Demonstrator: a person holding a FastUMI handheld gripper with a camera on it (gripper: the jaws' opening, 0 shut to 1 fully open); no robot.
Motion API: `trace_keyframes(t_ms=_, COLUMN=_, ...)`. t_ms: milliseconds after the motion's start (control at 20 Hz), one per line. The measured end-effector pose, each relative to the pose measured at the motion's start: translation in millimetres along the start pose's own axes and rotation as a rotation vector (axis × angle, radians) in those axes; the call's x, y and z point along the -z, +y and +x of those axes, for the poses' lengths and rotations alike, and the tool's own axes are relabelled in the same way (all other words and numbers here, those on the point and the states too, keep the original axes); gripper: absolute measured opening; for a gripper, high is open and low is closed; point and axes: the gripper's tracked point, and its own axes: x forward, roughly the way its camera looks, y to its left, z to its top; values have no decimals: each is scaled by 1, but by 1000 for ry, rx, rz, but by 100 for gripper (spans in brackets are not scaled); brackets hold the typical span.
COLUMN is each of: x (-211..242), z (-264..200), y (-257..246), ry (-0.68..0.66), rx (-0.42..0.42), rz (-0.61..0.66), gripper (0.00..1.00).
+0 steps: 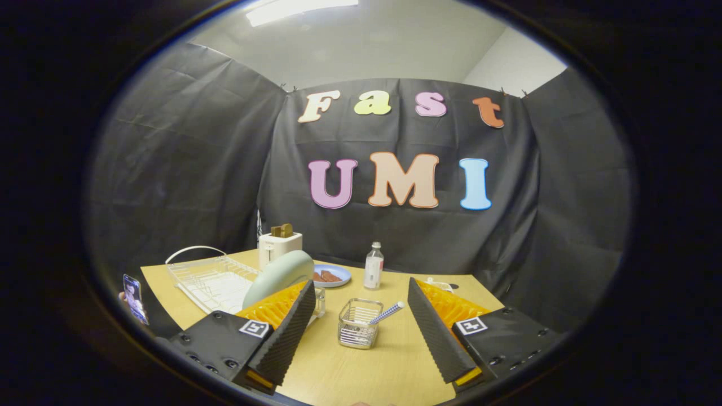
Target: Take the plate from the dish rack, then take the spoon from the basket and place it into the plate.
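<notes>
Two fingers of the gripper [361, 332] stand spread wide, grasping nothing. Just ahead between them sits the basket [359, 322] holding the spoon [387, 312]. Far left, the plate [277, 276] leans upright at the dish rack [210, 278].

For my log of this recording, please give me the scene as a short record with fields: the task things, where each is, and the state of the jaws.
plate: pale green plate standing on edge in the dish rack, just beyond the left finger
dish rack: white wire dish rack on the table's left part
spoon: spoon leaning in the basket, handle sticking out
basket: small wire basket on the table, between and just ahead of the fingers
gripper: gripper with jaws open, holding nothing
step: plate not yet taken
</notes>
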Motion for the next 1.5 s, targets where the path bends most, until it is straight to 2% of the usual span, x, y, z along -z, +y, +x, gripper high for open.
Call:
trace_keyframes(t_ms=900, x=9, z=6, y=-7, ry=27, rx=22, rz=-8, gripper=100)
trace_keyframes(t_ms=1250, x=25, z=22, y=-15, ry=76, rx=56, rz=37, gripper=100)
trace_keyframes(t_ms=1500, x=24, z=38, y=-14, ry=98, rx=103, rz=7, gripper=100)
